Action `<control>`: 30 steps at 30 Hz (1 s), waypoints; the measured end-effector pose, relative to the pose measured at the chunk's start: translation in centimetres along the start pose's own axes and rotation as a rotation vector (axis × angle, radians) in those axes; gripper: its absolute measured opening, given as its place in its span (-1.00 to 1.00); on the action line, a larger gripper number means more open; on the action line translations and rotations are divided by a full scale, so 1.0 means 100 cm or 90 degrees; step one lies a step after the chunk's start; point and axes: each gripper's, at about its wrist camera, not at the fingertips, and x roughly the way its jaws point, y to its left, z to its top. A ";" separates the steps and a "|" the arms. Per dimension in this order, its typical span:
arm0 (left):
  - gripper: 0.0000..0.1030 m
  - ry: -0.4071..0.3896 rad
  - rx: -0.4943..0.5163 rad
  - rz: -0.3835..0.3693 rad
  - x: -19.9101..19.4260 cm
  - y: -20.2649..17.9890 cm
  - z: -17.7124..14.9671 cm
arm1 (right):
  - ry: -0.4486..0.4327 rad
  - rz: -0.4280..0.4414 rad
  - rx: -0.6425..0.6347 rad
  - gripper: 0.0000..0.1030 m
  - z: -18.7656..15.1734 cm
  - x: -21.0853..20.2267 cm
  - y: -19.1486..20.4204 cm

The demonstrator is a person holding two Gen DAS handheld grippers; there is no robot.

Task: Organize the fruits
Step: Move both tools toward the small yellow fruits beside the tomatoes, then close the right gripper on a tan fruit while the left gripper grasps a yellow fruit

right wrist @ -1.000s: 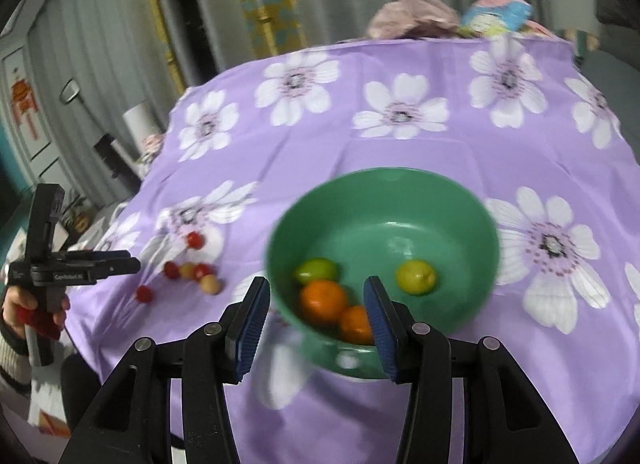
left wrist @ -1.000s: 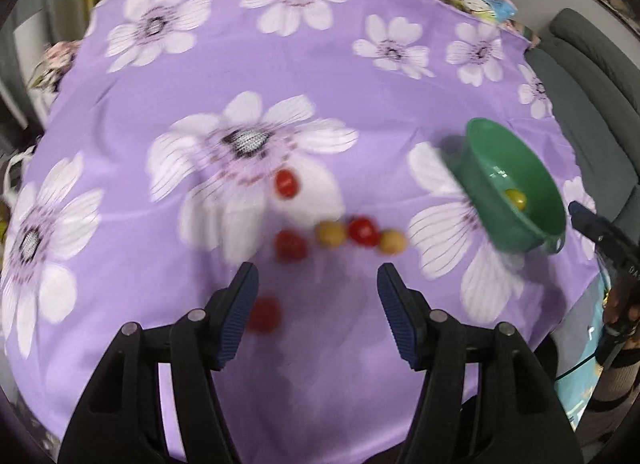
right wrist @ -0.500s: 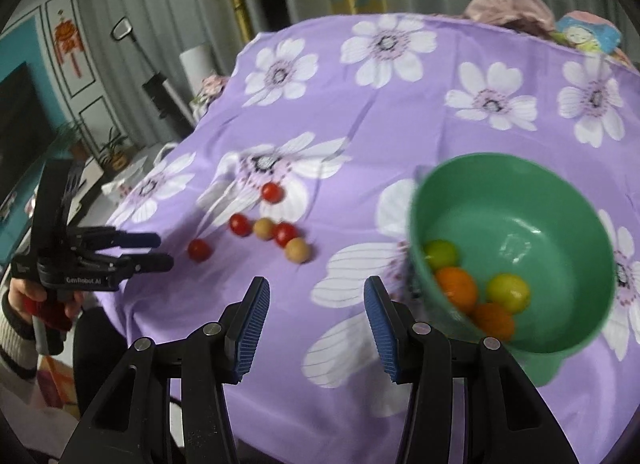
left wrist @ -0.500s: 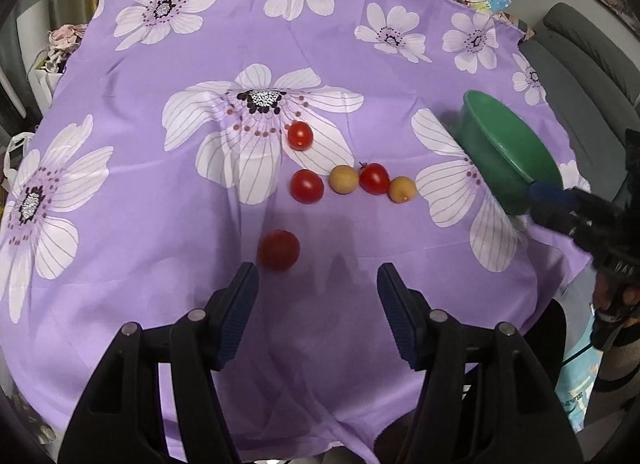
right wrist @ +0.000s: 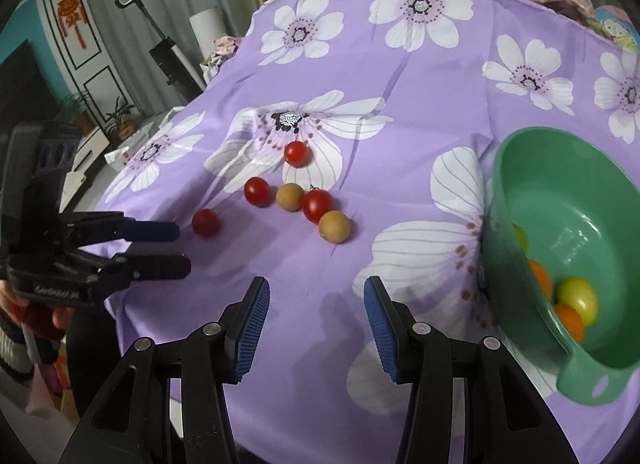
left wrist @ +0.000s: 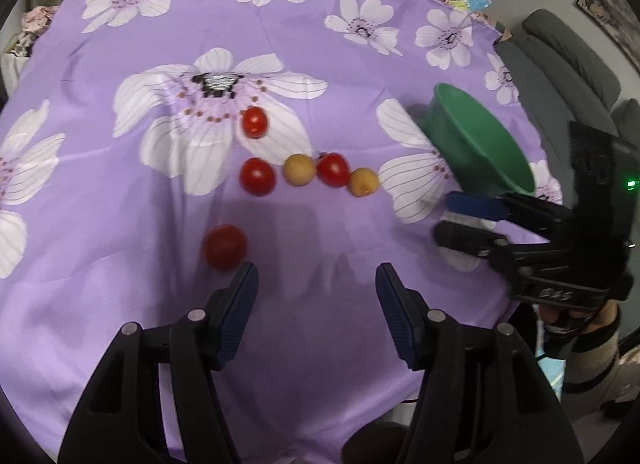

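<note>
Fruits lie loose on the purple flowered tablecloth before us: six small round ones near the near edge. We count four red tomatoes and two tan fruits. One red tomato sits alone on a white petal of the big printed flower. Below it runs a short row: a red tomato, a tan fruit, a red tomato with a stem and a second tan fruit; in that row the neighbours look to be touching or nearly so. A sixth, the nearest red tomato, lies apart from the row.

To the right of the row stands the green bowl, well apart from the loose fruits. Inside it we see orange citrus fruits, a yellow-green one and a green one half hidden by the rim.

Our left gripper hangs over the cloth, its tips just beside the nearest red tomato, which lies outside the left finger. Its jaws are closing, with nothing between them. Our right gripper points down at bare cloth between the row and the bowl, its blue pads apart and empty. In the left wrist view its fingers reach in from the right, just beside the bowl.

A grey sofa stands beyond the table.
</note>
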 end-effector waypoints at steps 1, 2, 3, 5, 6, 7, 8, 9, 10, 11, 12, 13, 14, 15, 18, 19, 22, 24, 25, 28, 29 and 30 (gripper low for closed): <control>0.17 0.002 -0.002 -0.011 0.003 -0.001 0.002 | 0.002 -0.003 -0.002 -0.04 0.001 0.003 0.000; 0.17 0.005 -0.003 -0.016 0.005 -0.001 0.003 | 0.004 -0.005 -0.003 -0.04 0.002 0.005 0.000; 0.17 0.009 -0.003 -0.020 0.008 -0.002 0.005 | 0.006 -0.008 -0.003 -0.04 0.004 0.008 0.000; 0.16 0.014 0.001 -0.023 0.012 -0.003 0.008 | 0.014 -0.010 -0.003 -0.04 0.008 0.014 -0.001; 0.16 0.016 0.002 -0.026 0.013 -0.004 0.009 | 0.016 -0.010 -0.004 -0.04 0.010 0.017 -0.001; 0.16 0.017 0.004 -0.029 0.015 -0.005 0.011 | 0.020 -0.009 -0.008 -0.04 0.012 0.021 -0.001; 0.15 0.019 0.006 -0.030 0.016 -0.006 0.012 | 0.024 -0.010 -0.011 -0.04 0.014 0.024 -0.001; 0.14 0.020 0.008 -0.030 0.017 -0.006 0.014 | 0.030 -0.012 -0.017 -0.04 0.016 0.028 0.000; 0.13 0.021 0.009 -0.029 0.019 -0.005 0.016 | 0.034 -0.011 -0.023 -0.04 0.019 0.032 0.000; 0.12 0.022 0.009 -0.028 0.020 -0.004 0.018 | 0.037 -0.010 -0.025 -0.04 0.020 0.035 0.000; 0.11 0.023 0.009 -0.027 0.022 -0.004 0.019 | 0.040 -0.010 -0.027 -0.04 0.022 0.038 0.000; 0.10 0.025 0.009 -0.026 0.023 -0.003 0.020 | 0.045 -0.009 -0.027 -0.04 0.025 0.042 0.000; 0.08 0.028 0.010 -0.024 0.025 -0.002 0.022 | 0.048 -0.010 -0.027 -0.04 0.026 0.045 -0.001; 0.08 0.031 0.011 -0.023 0.027 -0.002 0.024 | 0.051 -0.012 -0.028 -0.04 0.028 0.048 -0.002; 0.04 0.044 0.016 -0.017 0.033 -0.001 0.030 | 0.061 -0.014 -0.028 -0.04 0.031 0.057 -0.004; 0.04 0.046 0.016 -0.016 0.035 -0.001 0.032 | 0.066 -0.014 -0.027 -0.06 0.032 0.059 -0.005; 0.03 0.053 0.020 -0.021 0.040 -0.001 0.037 | 0.073 -0.009 -0.032 -0.14 0.034 0.064 -0.006; 0.03 0.058 0.025 -0.018 0.044 -0.001 0.040 | 0.077 -0.008 -0.035 -0.14 0.035 0.067 -0.007; 0.02 0.062 0.027 -0.016 0.046 -0.001 0.042 | 0.078 -0.007 -0.035 -0.16 0.036 0.068 -0.007; -0.02 0.074 0.028 -0.014 0.054 -0.001 0.047 | 0.083 0.000 -0.037 -0.47 0.036 0.071 -0.009; -0.05 0.078 0.029 -0.010 0.056 -0.001 0.048 | 0.083 0.003 -0.036 -0.47 0.037 0.072 -0.010; -0.06 0.080 0.032 -0.006 0.058 -0.002 0.050 | 0.080 0.004 -0.035 -0.47 0.037 0.071 -0.010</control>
